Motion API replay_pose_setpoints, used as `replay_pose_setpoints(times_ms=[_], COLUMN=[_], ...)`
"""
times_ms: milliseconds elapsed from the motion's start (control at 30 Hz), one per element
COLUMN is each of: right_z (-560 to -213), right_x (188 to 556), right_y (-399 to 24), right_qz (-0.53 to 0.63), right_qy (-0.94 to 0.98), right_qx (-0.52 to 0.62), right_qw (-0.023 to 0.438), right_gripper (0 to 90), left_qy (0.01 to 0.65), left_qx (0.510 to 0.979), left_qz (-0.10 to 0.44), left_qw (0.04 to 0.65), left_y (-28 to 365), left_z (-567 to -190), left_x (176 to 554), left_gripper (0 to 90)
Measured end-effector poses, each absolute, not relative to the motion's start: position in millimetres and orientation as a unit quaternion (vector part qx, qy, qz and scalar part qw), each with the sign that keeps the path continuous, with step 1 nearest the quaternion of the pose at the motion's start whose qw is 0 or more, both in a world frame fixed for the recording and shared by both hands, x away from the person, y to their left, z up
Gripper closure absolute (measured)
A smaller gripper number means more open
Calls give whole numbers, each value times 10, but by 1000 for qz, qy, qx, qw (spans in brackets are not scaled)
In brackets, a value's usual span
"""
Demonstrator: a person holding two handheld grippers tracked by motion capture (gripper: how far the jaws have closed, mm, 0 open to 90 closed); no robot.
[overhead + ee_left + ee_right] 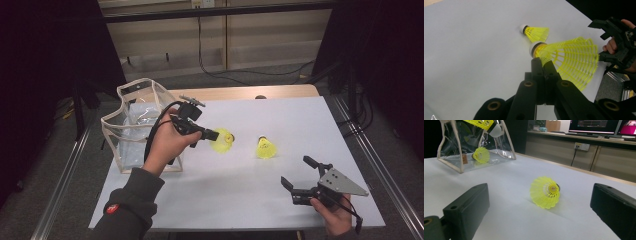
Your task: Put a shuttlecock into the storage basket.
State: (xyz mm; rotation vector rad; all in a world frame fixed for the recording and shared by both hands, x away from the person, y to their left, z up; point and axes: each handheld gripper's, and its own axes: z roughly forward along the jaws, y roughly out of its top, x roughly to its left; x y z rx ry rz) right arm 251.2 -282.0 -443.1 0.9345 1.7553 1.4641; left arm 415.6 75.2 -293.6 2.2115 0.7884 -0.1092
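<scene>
While my left tongs pinched one shuttlecock, the bag sat just behind them.

Held by the edge of its yellow skirt, the gripped shuttlecock (564, 60) hung above the white table (280, 200), cork end pointing away from the jaws and its long axis running roughly across the table toward my right side. My left gripper (212, 134) was pressed together on that mesh, and the clear bag (135, 125) stood immediately to its left, its open mouth up, with another shuttle (481, 155) already lying inside. So I judged the coming move to be a short carry leftward and over the rim. A second loose shuttlecock (266, 148) lay on its side between the two hands, nearer my right gripper (299, 176), whose jaws stood spread and empty, aimed toward it.
</scene>
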Motion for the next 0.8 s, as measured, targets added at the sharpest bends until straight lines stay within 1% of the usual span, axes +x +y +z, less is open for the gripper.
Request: replay_pose_setpoints(times_ms=[800], right_z=[-4424], right_x=[2496], right_y=[-2825], right_qz=[559], right_qy=[671], right_qx=[357], right_qw=[332], right_gripper=[23], left_qy=[331], left_qx=[856], left_qz=[-33], left_qw=[395], left_y=[887], left_z=[-2666], left_x=[4244], left_gripper=[900])
